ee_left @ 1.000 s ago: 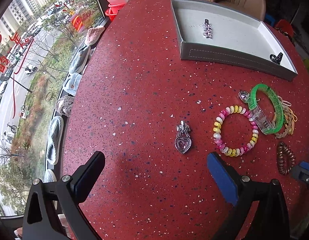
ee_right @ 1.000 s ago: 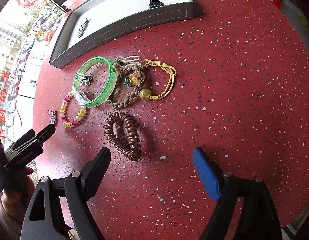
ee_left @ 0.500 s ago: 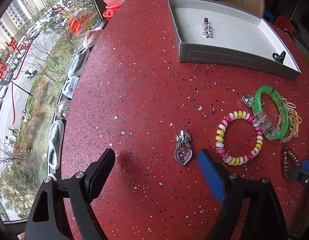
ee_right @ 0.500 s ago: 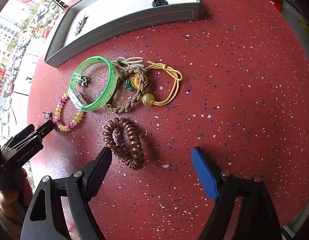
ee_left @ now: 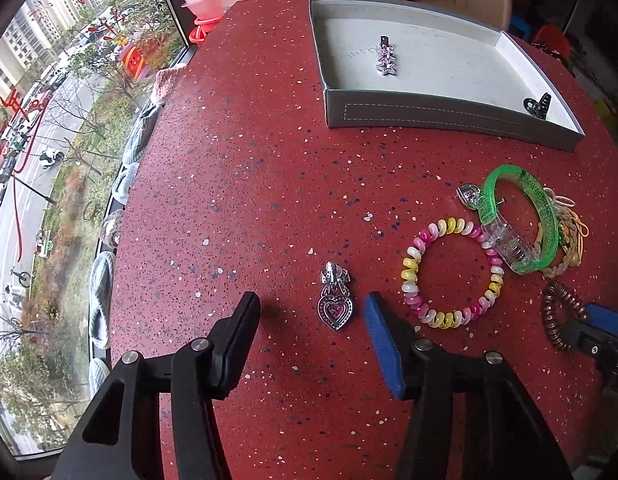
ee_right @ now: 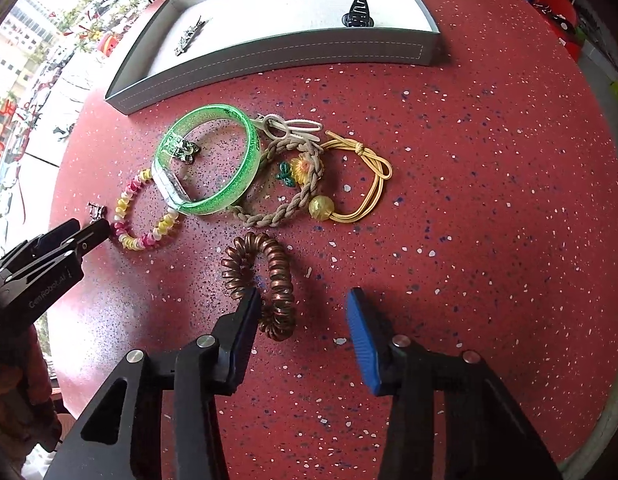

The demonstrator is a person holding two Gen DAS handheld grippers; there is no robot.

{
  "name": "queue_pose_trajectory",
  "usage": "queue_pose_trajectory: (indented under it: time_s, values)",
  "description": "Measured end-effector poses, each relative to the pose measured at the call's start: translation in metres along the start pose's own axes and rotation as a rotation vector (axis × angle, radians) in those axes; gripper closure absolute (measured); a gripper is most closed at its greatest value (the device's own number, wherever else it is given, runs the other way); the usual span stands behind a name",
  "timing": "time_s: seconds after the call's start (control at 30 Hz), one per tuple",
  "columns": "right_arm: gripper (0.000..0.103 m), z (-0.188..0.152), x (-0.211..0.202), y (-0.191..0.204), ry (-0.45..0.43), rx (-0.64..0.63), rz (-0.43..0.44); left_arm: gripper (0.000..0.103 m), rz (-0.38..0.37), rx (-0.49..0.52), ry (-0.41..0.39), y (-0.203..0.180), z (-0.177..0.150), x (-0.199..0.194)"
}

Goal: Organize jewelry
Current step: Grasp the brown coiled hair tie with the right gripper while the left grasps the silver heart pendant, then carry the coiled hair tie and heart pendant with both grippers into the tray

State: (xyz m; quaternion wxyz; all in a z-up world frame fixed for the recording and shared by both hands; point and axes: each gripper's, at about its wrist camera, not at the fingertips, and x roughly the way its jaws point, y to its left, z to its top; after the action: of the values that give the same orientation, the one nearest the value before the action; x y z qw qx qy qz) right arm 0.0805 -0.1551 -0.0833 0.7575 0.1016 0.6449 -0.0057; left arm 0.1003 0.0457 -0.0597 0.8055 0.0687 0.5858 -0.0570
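Left wrist view: left gripper (ee_left: 311, 312) points steeply down at the red speckled table (ee_left: 237, 168). Jaws have just been closing and now stand partly open, bracketing the silver heart pendant (ee_left: 335, 305). Pendant lies flat between the tips, nearer the blue-padded jaw; neither pad touches it. Just outside that blue jaw: pink-yellow spiral bracelet (ee_left: 453, 272). Farther out on the same side: green bangle (ee_left: 521, 220), leaning over the bracelet's far edge. Ahead of the jaws, well apart: grey tray (ee_left: 449, 114) holding a star hair clip (ee_left: 385, 56) and a black claw clip (ee_left: 537, 105).

Right wrist view: right gripper (ee_right: 303, 308) also points down; jaws have just been closing, gap remains. Brown coil hair tie (ee_right: 261, 280) lies on the table with its near loop inside the gap, right against the black jaw, possibly touching; blue pad is clear of it. No grip yet. Ahead of the jaws: braided beige band (ee_right: 293, 184), yellow elastic with bead (ee_right: 357, 184), green bangle, spiral bracelet. Tray beyond those. Left gripper comes in from the black-jaw side, tips by the bracelet.
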Motion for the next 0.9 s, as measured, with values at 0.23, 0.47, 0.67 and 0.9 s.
queue_pose_trajectory:
  time_s: [0.23, 0.47, 0.67, 0.9]
  values:
    - [0.090, 0.001, 0.001, 0.003, 0.008, -0.006, 0.020, 0.057, -0.023, 0.037, -0.004, -0.011, -0.002, -0.002]
    - [0.091, -0.007, 0.002, -0.010, -0.012, 0.026, 0.048, 0.067, -0.048, 0.019, -0.004, -0.013, -0.007, -0.006]
    - [0.091, -0.007, -0.005, -0.020, -0.029, 0.034, 0.090, 0.067, -0.111, -0.039, 0.011, 0.003, -0.011, -0.007]
    - [0.091, 0.004, -0.016, -0.044, -0.041, 0.064, 0.127, 0.067, -0.146, -0.058, 0.010, 0.013, -0.004, -0.009]
